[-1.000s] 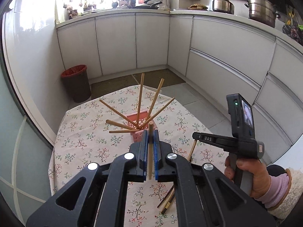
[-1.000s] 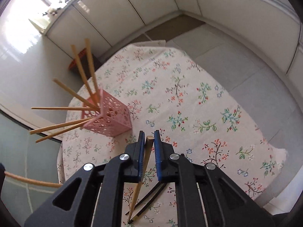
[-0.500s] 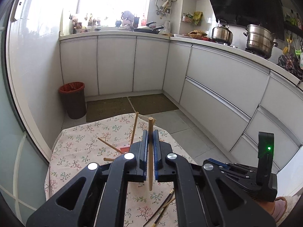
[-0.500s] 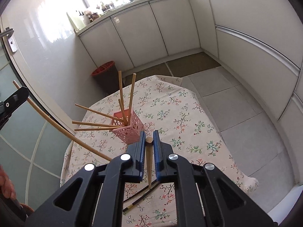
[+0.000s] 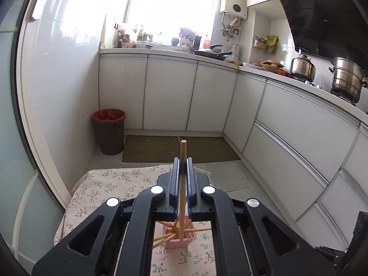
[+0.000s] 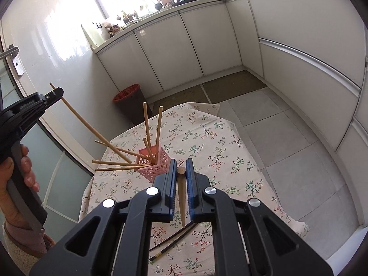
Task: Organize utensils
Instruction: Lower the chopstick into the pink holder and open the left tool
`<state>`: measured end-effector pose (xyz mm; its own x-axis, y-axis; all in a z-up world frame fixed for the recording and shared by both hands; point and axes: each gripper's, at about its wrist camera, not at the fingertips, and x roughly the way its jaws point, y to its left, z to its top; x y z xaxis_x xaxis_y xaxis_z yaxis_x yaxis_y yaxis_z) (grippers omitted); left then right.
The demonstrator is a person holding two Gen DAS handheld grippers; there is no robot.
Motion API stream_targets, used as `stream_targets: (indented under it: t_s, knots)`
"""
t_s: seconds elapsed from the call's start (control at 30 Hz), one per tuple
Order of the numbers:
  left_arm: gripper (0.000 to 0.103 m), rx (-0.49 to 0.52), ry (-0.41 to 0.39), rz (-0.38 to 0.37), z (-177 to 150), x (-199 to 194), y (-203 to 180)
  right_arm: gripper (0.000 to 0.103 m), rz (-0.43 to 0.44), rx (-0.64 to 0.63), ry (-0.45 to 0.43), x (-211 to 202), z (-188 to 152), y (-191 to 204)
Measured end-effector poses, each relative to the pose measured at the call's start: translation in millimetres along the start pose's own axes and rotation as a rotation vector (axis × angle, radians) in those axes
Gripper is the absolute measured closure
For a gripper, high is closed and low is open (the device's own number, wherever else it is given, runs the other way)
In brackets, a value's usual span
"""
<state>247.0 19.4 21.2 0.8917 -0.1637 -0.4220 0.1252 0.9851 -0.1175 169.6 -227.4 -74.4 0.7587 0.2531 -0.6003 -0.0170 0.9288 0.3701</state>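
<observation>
Right gripper pinches a brown chopstick, lifted higher off the floral tablecloth than before; left gripper clamps a wooden chopstick, risen above the pink holder

Holder sits on the table near its left edge – two dark chopsticks lie on the cloth nearer the camera, bin on the floor behind.

Home kitchen, white cabinets, steamer pot
</observation>
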Motion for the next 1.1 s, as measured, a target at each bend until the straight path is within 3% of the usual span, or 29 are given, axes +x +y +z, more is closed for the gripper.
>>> stream_targets:
  t_s: [0.13, 0.23, 0.3, 0.43, 0.53, 0.7, 0.93, 1.1]
  knots:
    - [0.099, -0.009, 0.021, 0.061, -10, 30, 6, 0.094, 0.004, -0.002, -0.003, 1, 0, 1]
    - [0.097, -0.029, 0.081, 0.046, -26, 53, 12, 0.095, 0.007, -0.009, -0.007, 0, 0, 2]
    - [0.087, -0.037, 0.111, 0.059, -38, 60, 16, 0.094, 0.012, -0.006, -0.007, 0, 0, 3]
    - [0.083, -0.077, 0.114, 0.054, -47, 50, 28, 0.094, 0.025, -0.016, -0.018, -4, 3, 7]
    - [0.082, -0.107, 0.070, 0.055, -36, 27, 35, 0.095, 0.059, -0.018, -0.024, -9, 9, 15]
    - [0.062, -0.173, -0.025, 0.080, -22, -15, 50, 0.095, 0.133, -0.030, -0.063, -20, 33, 44]
    - [0.062, -0.186, -0.038, 0.131, -18, -26, 75, 0.095, 0.161, -0.057, -0.173, -17, 80, 88]
    - [0.062, -0.173, -0.018, 0.170, -23, -19, 85, 0.095, 0.133, -0.070, -0.207, 6, 107, 103]
